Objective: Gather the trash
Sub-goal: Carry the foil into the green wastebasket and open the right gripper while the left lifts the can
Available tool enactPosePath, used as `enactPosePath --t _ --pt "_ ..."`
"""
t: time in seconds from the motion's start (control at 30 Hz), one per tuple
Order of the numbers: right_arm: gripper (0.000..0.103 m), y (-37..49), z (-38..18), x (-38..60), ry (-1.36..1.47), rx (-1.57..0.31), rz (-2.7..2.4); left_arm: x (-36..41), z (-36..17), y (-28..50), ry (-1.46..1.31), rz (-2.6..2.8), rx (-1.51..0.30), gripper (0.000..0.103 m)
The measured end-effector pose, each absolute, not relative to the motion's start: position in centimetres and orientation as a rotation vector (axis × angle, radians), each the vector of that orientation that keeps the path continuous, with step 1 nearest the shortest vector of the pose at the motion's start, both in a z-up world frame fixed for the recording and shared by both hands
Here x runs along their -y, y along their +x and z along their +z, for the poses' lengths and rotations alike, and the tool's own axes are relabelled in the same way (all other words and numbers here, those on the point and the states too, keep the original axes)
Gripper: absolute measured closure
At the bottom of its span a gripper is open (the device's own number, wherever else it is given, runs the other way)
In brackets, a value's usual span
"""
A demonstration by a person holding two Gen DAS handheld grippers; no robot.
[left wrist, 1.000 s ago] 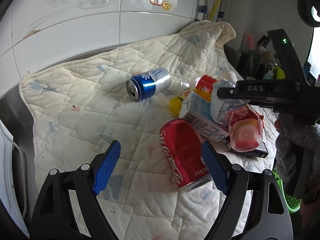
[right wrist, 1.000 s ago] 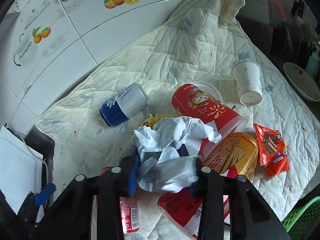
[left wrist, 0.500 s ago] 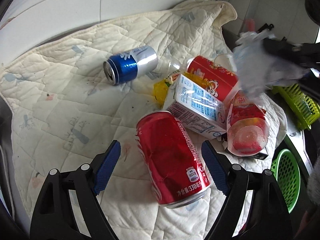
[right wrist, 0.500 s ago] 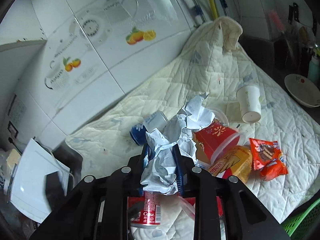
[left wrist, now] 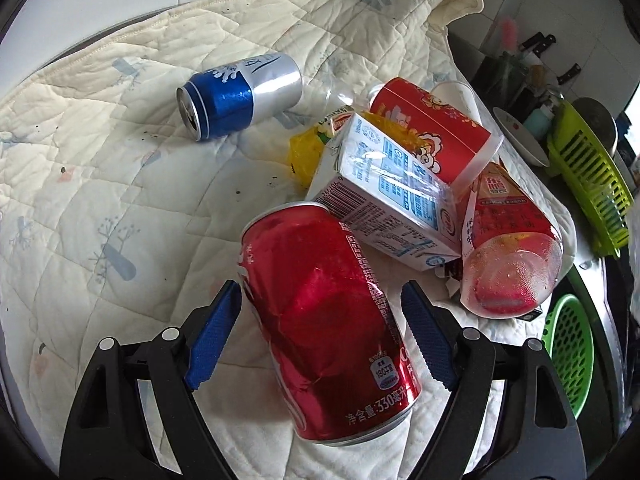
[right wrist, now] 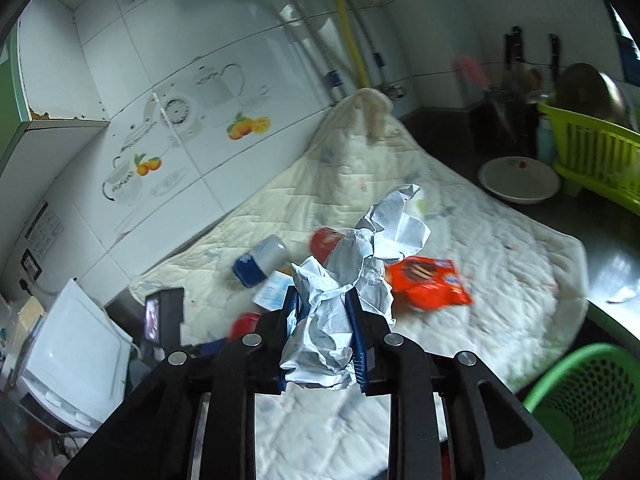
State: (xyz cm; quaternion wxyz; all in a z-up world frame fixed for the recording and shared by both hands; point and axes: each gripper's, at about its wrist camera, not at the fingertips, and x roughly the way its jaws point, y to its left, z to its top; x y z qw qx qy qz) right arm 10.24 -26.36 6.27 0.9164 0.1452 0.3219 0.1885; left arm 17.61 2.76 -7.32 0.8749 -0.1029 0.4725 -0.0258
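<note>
Two spread left fingers (left wrist: 214, 334) flank the red can (left wrist: 324, 320); right fingers (right wrist: 357, 334) pinch crumpled paper (right wrist: 348, 276)

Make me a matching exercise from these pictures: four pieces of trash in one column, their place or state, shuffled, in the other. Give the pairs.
1. red can
2. blue can
3. crumpled paper
4. milk carton

A. clamped in the right gripper
B. lying apart from the pile
C. between the open left gripper pads
D. leaning on the red cup

Pairs: 1-C, 2-B, 3-A, 4-D
</note>
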Motion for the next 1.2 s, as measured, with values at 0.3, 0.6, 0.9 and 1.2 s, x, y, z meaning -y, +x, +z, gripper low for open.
enactPosePath --t 0.3,0.6,0.9,1.2 --pt "0.077 5.4 0.5 33.8 0.298 -0.746 0.158 -2.7 -6.7 16.1 -0.239 -0.070 -0.953 0.032" --pt "0.075 3.3 -5.8 39.9 0.323 -0.843 -0.019 -2.8 -4.1 12.4 -0.227 -0.118 -0.886 0.033" --pt "0.048 2.8 -7.4 43.3 0.313 -0.842 -0.123 0.0 0.1 8.9 -0.187 -0.234 -0.793 0.033" --pt "0.025 0.2 -5.5 45.5 0.305 -0.767 -0.173 10.0 1.6 8.8 -0.117 -0.471 -0.779 0.033"
